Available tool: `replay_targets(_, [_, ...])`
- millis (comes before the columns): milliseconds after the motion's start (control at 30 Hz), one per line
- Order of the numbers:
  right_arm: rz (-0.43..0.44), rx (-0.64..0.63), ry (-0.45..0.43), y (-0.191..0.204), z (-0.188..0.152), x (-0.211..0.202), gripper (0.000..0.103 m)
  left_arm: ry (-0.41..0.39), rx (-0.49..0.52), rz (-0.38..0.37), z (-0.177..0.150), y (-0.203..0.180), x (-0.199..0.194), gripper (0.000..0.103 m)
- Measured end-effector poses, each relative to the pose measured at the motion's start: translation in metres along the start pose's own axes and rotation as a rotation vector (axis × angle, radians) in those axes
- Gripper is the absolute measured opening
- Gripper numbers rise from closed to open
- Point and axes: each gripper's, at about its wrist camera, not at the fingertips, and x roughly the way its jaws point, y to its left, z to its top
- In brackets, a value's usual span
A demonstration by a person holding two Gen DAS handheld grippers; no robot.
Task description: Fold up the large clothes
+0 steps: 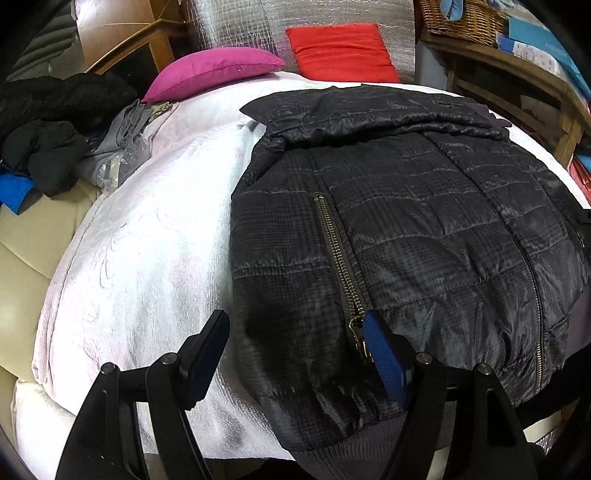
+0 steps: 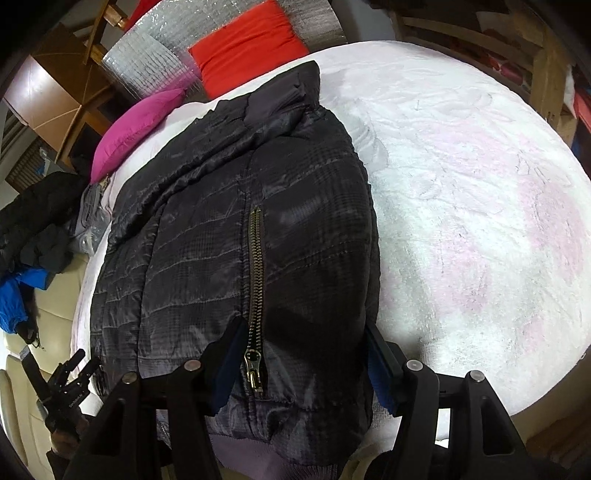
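Observation:
A black quilted jacket lies flat on a white blanket, collar at the far end and ribbed hem nearest me. My left gripper is open over the hem's left corner, one finger above the blanket, the other by a brass zipper pull. In the right wrist view the jacket fills the left half. My right gripper is open and straddles the hem's right corner, with a zipper pull between its fingers. The left gripper shows at the lower left there.
A magenta pillow and a red cushion lie past the collar. Dark clothes and a blue cloth are heaped at the left. A wicker basket and a wooden frame stand at the right.

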Motion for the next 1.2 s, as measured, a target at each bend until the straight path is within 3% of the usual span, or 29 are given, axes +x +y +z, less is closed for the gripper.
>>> replay_targets(333, [-0.008,-0.008,-0.004,0.002,-0.002,0.001,0.065,0.008,0.001,-0.012,-0.001,0.002,0.001,0.075])
replay_targets(733, [-0.032,-0.028,0.044,0.001,-0.012,0.004,0.065,0.104,-0.163,-0.222,-0.032,0.019,-0.004,0.075])
replay_targets(1200, [-0.023,-0.024,0.061,-0.002,-0.019,0.001,0.065,0.100,-0.192,-0.267,-0.039,0.023,-0.007,0.069])
